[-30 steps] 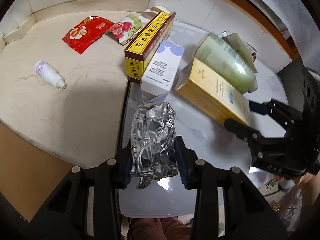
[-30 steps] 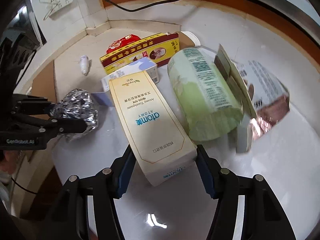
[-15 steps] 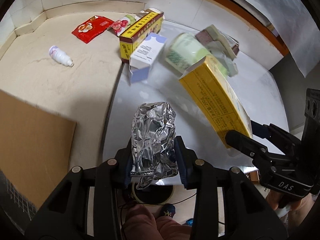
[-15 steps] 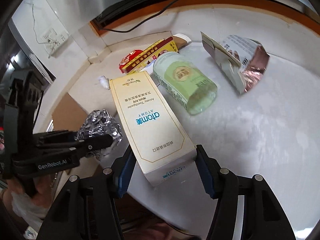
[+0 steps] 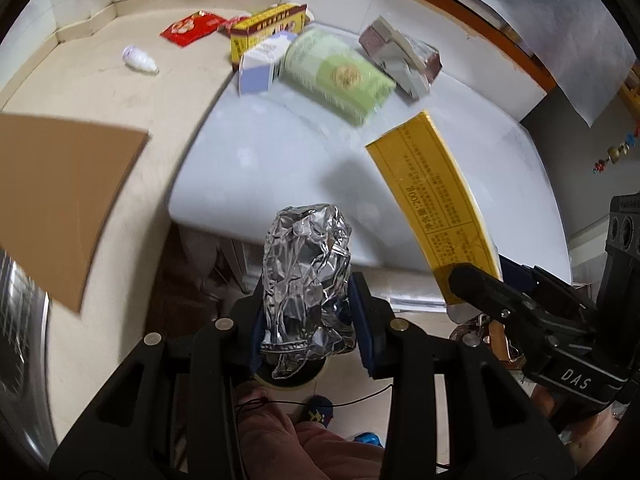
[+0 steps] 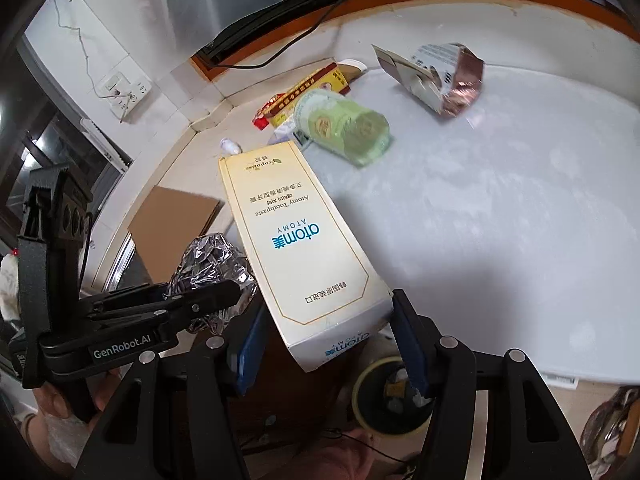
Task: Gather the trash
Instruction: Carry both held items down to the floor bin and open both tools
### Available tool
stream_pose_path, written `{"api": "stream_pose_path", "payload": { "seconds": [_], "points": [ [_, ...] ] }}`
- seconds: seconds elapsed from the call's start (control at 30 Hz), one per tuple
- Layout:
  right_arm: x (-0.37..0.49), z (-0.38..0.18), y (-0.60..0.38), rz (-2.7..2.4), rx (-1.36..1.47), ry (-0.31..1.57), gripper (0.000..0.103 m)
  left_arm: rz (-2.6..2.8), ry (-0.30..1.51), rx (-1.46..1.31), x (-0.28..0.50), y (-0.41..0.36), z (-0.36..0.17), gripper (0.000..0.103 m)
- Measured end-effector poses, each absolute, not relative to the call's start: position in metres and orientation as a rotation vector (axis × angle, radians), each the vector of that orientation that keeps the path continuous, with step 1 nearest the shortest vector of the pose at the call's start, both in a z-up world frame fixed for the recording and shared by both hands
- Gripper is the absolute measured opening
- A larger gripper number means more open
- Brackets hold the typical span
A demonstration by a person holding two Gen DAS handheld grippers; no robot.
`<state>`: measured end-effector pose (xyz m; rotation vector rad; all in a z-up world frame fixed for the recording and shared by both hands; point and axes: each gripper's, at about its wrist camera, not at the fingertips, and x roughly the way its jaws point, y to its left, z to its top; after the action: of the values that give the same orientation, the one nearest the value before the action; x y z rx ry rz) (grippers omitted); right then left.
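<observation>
My left gripper [image 5: 308,320] is shut on a crumpled silver foil wrapper [image 5: 306,280], held past the near edge of the white table [image 5: 280,152]. The foil also shows in the right wrist view [image 6: 208,268]. My right gripper [image 6: 326,344] is shut on a long cream and yellow Atomy toothpaste box [image 6: 296,240], also lifted off the table; the box shows in the left wrist view [image 5: 436,208]. A round yellow-rimmed bin [image 6: 384,396] sits on the floor below both grippers.
On the table lie a green cylinder pack [image 5: 336,76], a torn pink-foil carton [image 5: 400,56], a pale blue box [image 5: 260,64] and a red-yellow box [image 5: 268,26]. A red snack packet [image 5: 188,28] and small white bottle [image 5: 138,58] lie on the beige counter. A cardboard sheet [image 5: 60,200] is at left.
Both grippers have pulled back and up off the table with their loads, past its near edge. The floor and the bin have come into view below them.
</observation>
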<state>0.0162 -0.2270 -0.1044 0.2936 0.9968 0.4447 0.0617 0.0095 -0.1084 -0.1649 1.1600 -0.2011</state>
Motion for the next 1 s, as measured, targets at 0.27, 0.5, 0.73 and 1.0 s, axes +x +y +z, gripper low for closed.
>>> {"api": "stream_pose_path", "payload": {
  "seconds": [0.27,0.5,0.73,1.0],
  "points": [
    [-0.039,-0.124,-0.25,0.472,0.305,1.024,0.058,-0.185,1.176,-0.21,0.006,-0.002,-0.132,0.033],
    [-0.079,-0.164,-0.263,0.488,0.343,1.097,0.058,-0.169,1.244,-0.226,-0.036,-0.011,-0.174,0.033],
    [-0.107,-0.242,-0.261,0.459,0.396,1.227,0.058,-0.152,1.331,-0.238,-0.059,-0.006,-0.238,0.033],
    [-0.113,-0.378,-0.256,0.34,0.426,1.387,0.058,-0.128,1.453,-0.234,-0.069,-0.011,-0.364,0.033]
  ]
}}
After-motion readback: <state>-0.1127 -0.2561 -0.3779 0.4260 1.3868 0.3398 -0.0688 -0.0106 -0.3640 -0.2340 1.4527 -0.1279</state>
